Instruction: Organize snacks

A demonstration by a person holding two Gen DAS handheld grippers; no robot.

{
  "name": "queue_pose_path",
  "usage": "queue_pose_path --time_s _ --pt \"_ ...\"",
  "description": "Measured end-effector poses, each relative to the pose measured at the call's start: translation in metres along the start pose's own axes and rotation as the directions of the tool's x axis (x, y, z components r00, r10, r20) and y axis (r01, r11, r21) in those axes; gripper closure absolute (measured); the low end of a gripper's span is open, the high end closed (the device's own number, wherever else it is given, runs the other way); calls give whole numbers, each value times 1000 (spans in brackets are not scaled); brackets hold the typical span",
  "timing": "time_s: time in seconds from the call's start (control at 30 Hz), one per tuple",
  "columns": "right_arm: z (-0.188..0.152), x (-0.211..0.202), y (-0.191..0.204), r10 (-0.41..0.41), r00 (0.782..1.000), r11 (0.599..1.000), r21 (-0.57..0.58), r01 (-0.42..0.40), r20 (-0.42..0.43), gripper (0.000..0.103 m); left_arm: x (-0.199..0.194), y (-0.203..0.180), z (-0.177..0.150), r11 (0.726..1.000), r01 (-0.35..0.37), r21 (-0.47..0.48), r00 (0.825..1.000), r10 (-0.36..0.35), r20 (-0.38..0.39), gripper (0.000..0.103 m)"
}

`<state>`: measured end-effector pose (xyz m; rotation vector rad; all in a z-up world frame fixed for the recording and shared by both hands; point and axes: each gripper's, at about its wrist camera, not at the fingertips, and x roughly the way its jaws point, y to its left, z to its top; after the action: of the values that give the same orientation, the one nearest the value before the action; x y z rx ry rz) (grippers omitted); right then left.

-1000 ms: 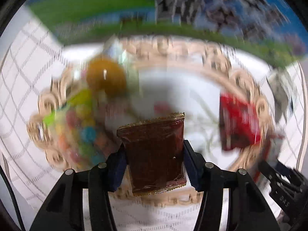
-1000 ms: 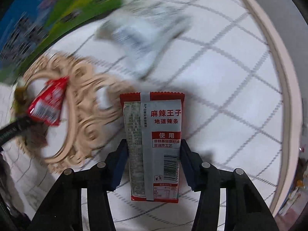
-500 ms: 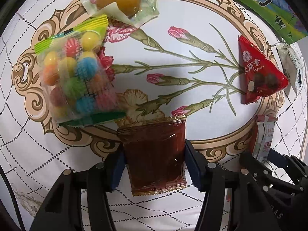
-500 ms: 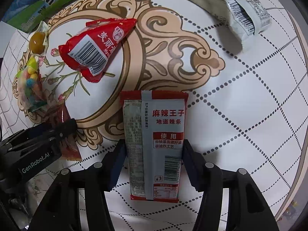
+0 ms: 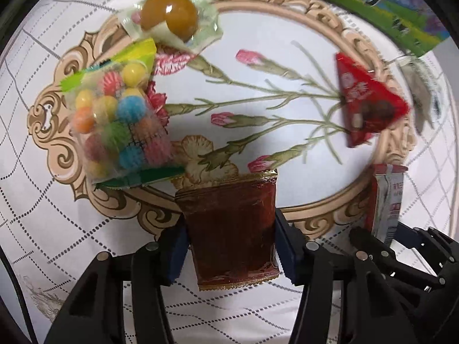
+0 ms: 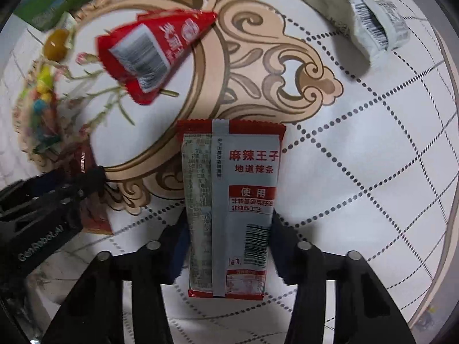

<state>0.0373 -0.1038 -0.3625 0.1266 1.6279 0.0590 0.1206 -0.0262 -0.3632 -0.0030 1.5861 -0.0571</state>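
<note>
Left wrist view: your left gripper [image 5: 229, 226] has its fingers closed on the sides of a dark brown packet [image 5: 231, 229], held above the near rim of the oval flower print on the worktop [image 5: 43, 200]. Inside the oval lie a bag of coloured candy balls [image 5: 120, 123] at the left, a clear-wrapped amber sweet [image 5: 172, 20] at the far left, and a red triangular packet [image 5: 367, 100] at the right. The bare patch sits between the candy bag and the red packet, so carry the brown packet forward over it, lower it flat, and only then ease the fingers apart.

Right wrist view: your right gripper [image 6: 228, 229] grips a red-and-grey snack stick packet [image 6: 229, 200] by its long edges, just outside the oval's right border. The left gripper is close at the left, so place one packet at a time to avoid a clash. A grey packet [image 6: 358, 23] lies well apart at the far right, not yet gathered.
</note>
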Motion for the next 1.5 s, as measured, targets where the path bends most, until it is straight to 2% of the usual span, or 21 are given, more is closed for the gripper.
queue_pose_path --time_s 0.13,0.2,0.3,0.37,0.43,0.47,0.53,0.57,0.63,0.77,0.83,0.93,0.97,1.0,1.03,1.07,1.1,1.13,1.17,1.4,1.5 --pt "2 -46 -1 57 996 998 -14 -57 66 54 -34 -4 6 999 20 26 999 -21 48 51" --pt "9 -77 0 87 990 996 -24 -84 113 54 -62 -5 14 998 59 23 994 -61 90 51" --pt "24 -140 1 130 968 991 -49 -122 214 54 -114 -8 36 992 126 29 977 -129 167 51" --pt "47 -186 -1 152 945 988 -65 -139 288 54 -151 -11 57 987 157 44 962 -163 221 51" --pt "73 -213 -11 166 927 986 -68 -152 337 54 -181 -12 84 979 197 59 946 -205 249 51" --pt "91 -230 -13 151 918 988 -75 -133 366 54 -195 -10 99 977 203 61 940 -212 267 51" --pt "134 -251 -27 124 909 992 -70 -105 398 54 -216 -6 128 981 177 74 935 -191 298 51" --pt "152 -257 -30 113 913 993 -68 -94 391 54 -222 -4 144 984 165 70 934 -179 309 51" --pt "179 -259 -30 117 920 993 -59 -102 374 54 -223 2 170 989 135 60 939 -147 311 51" --pt "246 -237 -44 125 948 992 -27 -123 293 54 -195 19 226 995 98 17 969 -99 227 51" --pt "267 -221 -51 99 962 995 -16 -98 255 54 -179 26 245 995 96 2 979 -95 182 51" --pt "287 -188 -58 78 977 997 -5 -78 196 53 -153 27 260 999 46 27 991 -49 128 51" --pt "293 -178 -59 77 982 997 5 -79 170 45 -146 26 263 999 34 37 993 -38 113 51" --pt "290 -174 -64 75 985 997 9 -78 157 24 -139 26 263 999 30 42 995 -34 97 51" --pt "289 -170 -66 67 987 998 6 -69 145 12 -132 26 263 998 34 43 996 -37 78 50" --pt "290 -165 -65 54 989 999 1 -55 136 5 -124 27 265 999 38 38 997 -40 60 44" --pt "290 -162 -66 50 990 999 3 -51 129 5 -118 27 267 999 40 36 998 -41 48 38" --pt "289 -159 -67 51 991 999 6 -52 123 5 -115 27 268 999 38 33 998 -39 41 24" --pt "289 -156 -66 50 992 999 7 -51 120 5 -112 27 269 999 32 31 999 -33 35 17" --pt "283 -155 -60 15 990 1000 1 -15 140 5 -114 25 262 999 38 31 995 -40 95 15" --pt "278 -158 -58 -19 985 1000 14 16 170 5 -119 25 250 1000 5 25 989 -8 148 15"
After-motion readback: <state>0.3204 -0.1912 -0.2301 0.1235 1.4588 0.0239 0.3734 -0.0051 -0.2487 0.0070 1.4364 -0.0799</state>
